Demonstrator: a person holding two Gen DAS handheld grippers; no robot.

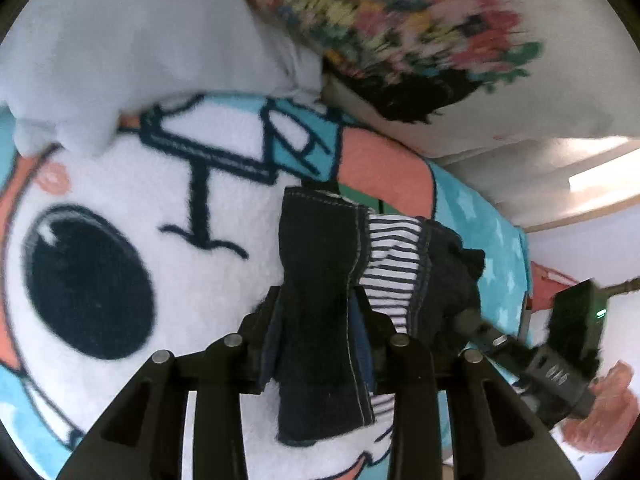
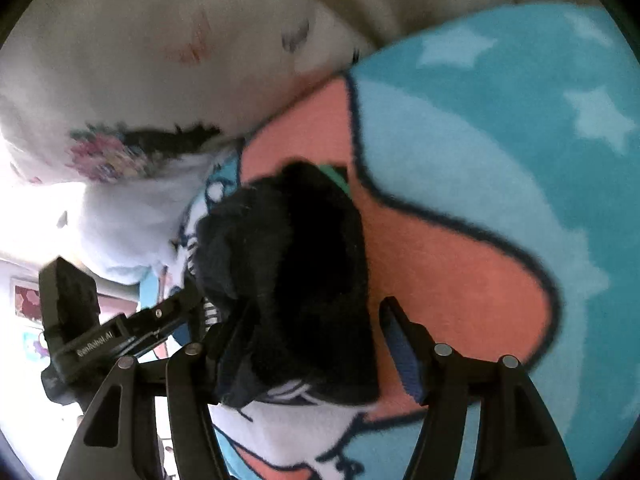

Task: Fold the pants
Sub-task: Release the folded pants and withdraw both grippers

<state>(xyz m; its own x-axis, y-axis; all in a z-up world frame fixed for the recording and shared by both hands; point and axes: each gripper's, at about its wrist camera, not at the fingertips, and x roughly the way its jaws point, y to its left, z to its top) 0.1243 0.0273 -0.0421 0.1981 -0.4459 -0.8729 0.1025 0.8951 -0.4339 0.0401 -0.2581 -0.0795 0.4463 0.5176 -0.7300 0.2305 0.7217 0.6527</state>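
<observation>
The pants [image 1: 320, 280] are dark navy denim with pale stitching and a striped white lining [image 1: 394, 264]. They hang bunched above a cartoon blanket. My left gripper [image 1: 320, 316] is shut on a fold of the denim. In the right wrist view the pants [image 2: 292, 264] are a dark bundle between my right gripper's [image 2: 304, 328] spread fingers; the right finger [image 2: 404, 344] stands clear of the cloth, the left one is hidden behind it. The right gripper shows in the left wrist view [image 1: 532, 360] and the left gripper in the right wrist view [image 2: 132, 328].
A fleece blanket [image 1: 120, 240] with a big cartoon eye, in white, coral and turquoise, covers the bed below. A white pillow [image 1: 140, 40] and a floral-embroidered pillow [image 1: 400, 20] lie at the far end. The blanket's turquoise star area [image 2: 520, 120] lies to the right.
</observation>
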